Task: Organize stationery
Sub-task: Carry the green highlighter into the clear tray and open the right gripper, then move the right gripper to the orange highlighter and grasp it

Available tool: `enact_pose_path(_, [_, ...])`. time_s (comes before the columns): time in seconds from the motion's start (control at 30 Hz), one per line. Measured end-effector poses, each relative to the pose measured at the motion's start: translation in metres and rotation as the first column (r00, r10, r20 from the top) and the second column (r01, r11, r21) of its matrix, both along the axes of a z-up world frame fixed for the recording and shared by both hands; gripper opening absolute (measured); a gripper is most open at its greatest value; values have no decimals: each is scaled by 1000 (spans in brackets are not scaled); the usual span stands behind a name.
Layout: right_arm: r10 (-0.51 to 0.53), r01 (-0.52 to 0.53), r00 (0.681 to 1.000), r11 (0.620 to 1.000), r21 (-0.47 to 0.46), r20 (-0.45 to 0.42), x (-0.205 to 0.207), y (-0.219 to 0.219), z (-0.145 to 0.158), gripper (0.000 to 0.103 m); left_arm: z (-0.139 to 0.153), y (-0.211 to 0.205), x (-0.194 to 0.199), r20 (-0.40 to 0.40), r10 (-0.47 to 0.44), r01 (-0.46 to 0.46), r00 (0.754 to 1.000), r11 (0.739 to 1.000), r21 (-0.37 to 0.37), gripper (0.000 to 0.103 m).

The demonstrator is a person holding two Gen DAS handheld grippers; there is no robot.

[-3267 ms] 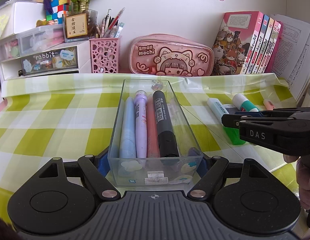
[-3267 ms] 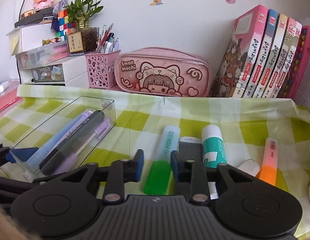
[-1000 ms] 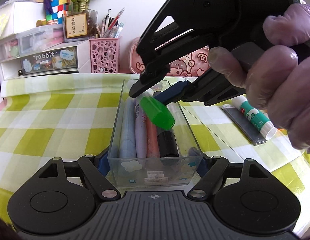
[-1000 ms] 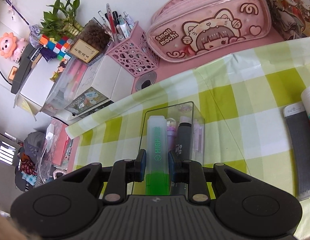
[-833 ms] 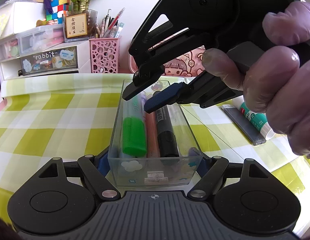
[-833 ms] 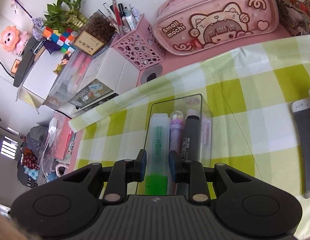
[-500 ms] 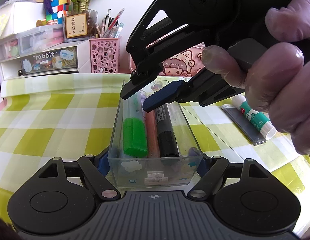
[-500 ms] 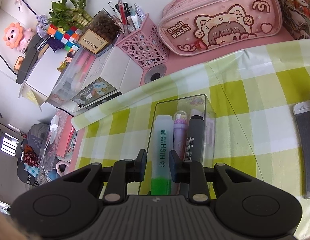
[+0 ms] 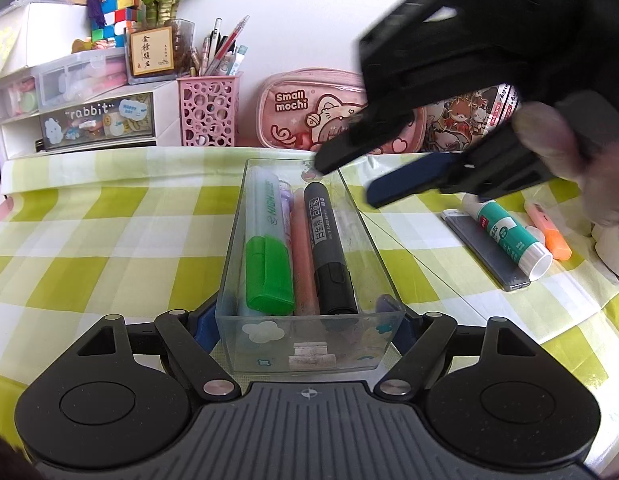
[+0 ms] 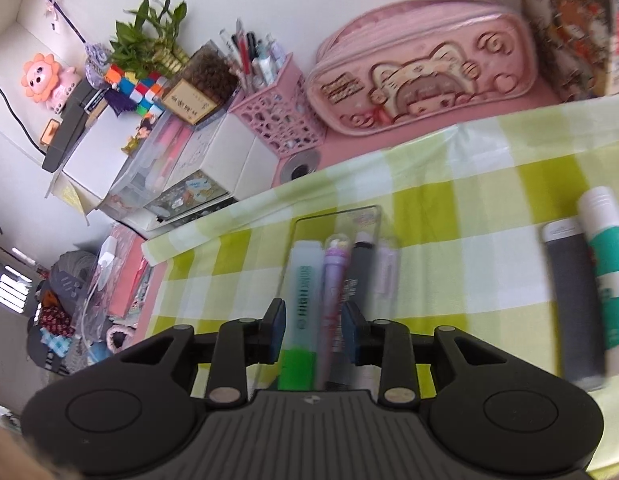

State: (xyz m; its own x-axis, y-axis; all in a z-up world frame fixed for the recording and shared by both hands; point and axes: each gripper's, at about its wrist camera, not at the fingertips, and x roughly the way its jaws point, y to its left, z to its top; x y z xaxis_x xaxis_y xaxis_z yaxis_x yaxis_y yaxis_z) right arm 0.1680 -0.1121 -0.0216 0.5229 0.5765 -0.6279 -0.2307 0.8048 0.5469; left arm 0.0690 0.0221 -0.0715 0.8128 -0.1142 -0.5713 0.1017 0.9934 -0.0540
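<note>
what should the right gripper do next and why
Probably swing over to the glue stick and close on it. The green highlighter already lies in the clear box that the left gripper holds, the right gripper has just been opening with nothing between its jaws, and the glue stick lies loose on the checked cloth.

The clear plastic tray [image 9: 309,344] holds a green-capped highlighter [image 9: 267,240], a pink pen [image 9: 303,256] and a black marker [image 9: 327,248] — all lying lengthwise, side by side. On the checked cloth to the tray's right lie a glue stick [image 9: 505,232], a grey case [image 9: 485,250] and an orange highlighter [image 9: 547,230].
</note>
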Motion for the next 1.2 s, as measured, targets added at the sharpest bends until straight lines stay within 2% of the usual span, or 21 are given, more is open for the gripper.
enact_pose_path(0.17, [-96, 97, 992, 995, -19, 85, -28, -41, -7, 67, 0, 0, 0, 0, 0, 0, 1000, 1000, -4, 78])
enact_pose_path(0.37, [-234, 254, 951, 964, -81, 201, -67, -90, -23, 72, 0, 1, 1, 1, 0, 0, 1000, 1000, -7, 77])
enact_pose_path(0.47, [-298, 340, 917, 931, -132, 263, -82, -110, -27, 72, 0, 1, 1, 0, 1, -1, 1000, 1000, -3, 77])
enact_pose_path(0.6, [-354, 454, 853, 866, -211, 384, -101, -130, -30, 73, 0, 0, 1, -1, 0, 0, 1000, 1000, 0, 78])
enact_pose_path(0.67, [-353, 477, 839, 844, -247, 414, -104, -136, -35, 73, 0, 1, 1, -1, 0, 0, 1000, 1000, -1, 78])
enact_pose_path(1.0, [-323, 452, 854, 849, -275, 407, -97, -138, -60, 72, 0, 1, 1, 0, -1, 1, 1000, 1000, -3, 78])
enact_pose_path(1.1, [-319, 455, 853, 842, -290, 413, -92, -135, -64, 66, 0, 1, 1, 0, -1, 1, 1000, 1000, -3, 78])
enact_pose_path(1.2, [-305, 446, 855, 845, -294, 420, -89, -133, -66, 66, 0, 1, 1, 0, -1, 1, 1000, 1000, -3, 78])
